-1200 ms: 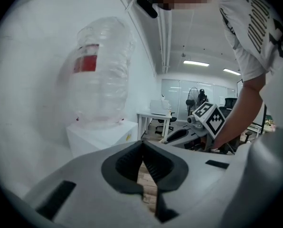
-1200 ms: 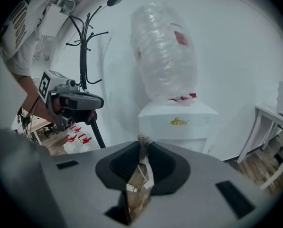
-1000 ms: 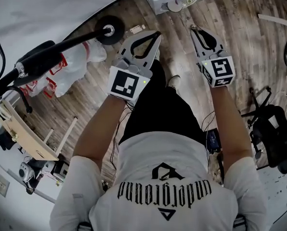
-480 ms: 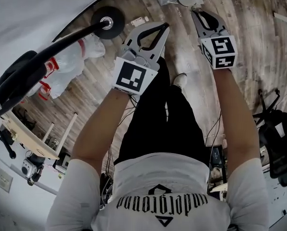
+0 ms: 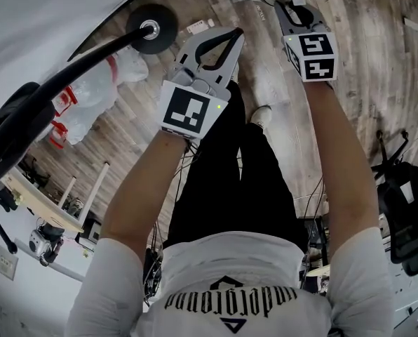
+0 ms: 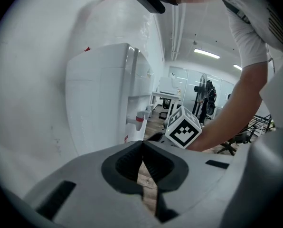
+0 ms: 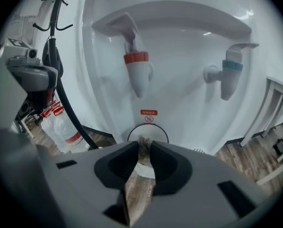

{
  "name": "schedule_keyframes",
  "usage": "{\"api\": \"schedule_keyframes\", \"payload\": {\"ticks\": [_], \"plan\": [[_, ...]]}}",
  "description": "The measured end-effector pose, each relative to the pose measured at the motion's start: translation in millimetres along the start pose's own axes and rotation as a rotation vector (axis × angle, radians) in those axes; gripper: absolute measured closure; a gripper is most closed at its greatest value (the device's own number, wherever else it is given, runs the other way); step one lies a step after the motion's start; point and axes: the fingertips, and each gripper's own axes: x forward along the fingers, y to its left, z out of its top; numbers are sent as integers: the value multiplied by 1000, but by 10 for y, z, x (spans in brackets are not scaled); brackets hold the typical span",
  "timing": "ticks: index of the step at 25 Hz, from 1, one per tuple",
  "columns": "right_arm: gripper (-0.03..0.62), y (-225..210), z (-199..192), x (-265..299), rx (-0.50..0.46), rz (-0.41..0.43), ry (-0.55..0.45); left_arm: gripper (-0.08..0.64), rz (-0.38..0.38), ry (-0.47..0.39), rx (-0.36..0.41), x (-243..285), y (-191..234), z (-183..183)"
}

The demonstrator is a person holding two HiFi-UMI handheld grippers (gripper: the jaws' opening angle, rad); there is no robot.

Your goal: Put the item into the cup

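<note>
Ahead of the right tongs [image 7: 144,144] stands a white water dispenser [image 7: 179,42]. Its red tap [image 7: 137,75] is above the tips, its blue tap [image 7: 229,77] is up to their right, and a round drip tray [image 7: 156,132] sits just beyond them. The jaws of the right tongs are parting at this moment. Only a narrow gap shows, and nothing lies between the pads. The left tongs [image 6: 142,147] are closed, tips together and empty, held beside the right tongs and further back from the dispenser. Bottles [image 7: 65,127] stand on the wooden floor [image 7: 246,156] to the left of the right tongs.

Change noted: compared with the head view of a second ago, the right tongs have gone forward until their tips reach the dispenser. The left tongs have followed a little way. The person appears to have moved closer to the dispenser.

Finding: neither the item nor the cup appears in any view, near either tongs. On this evidence the task proper has not begun. The parting jaws suggest preparation for a first grasp, but the target is unconfirmed.
</note>
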Motion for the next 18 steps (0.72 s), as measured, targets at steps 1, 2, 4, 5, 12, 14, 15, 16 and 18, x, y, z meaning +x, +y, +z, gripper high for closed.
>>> {"api": "schedule_keyframes", "payload": {"ticks": [1, 2, 4, 5, 12, 14, 15, 16, 18], "plan": [[504, -1, -9, 20, -7, -2, 4, 552, 1, 1, -4, -4, 3, 7], [494, 1, -12, 32, -10, -2, 7, 552, 2, 5, -9, -9, 4, 12], [468, 12, -5, 40, -7, 4, 8, 552, -1, 9, -12, -13, -5, 15], [458, 11, 0, 40, -4, 5, 8, 552, -2, 9, -13, -12, -9, 15], [423, 36, 25, -33, -4, -2, 2, 552, -3, -2, 6, -27, -21, 58], [423, 57, 50, -80, -4, -2, -5, 552, -3, -8, 9, -42, -19, 88], [423, 72, 56, -120, -5, -2, -8, 552, -2, -11, 9, -62, -27, 111], [423, 92, 61, -176, -6, -1, -11, 552, 1, -13, 7, -90, -44, 144], [423, 168, 97, -336, -2, 5, -17, 552, 2, -18, 15, -167, -98, 224]]}}
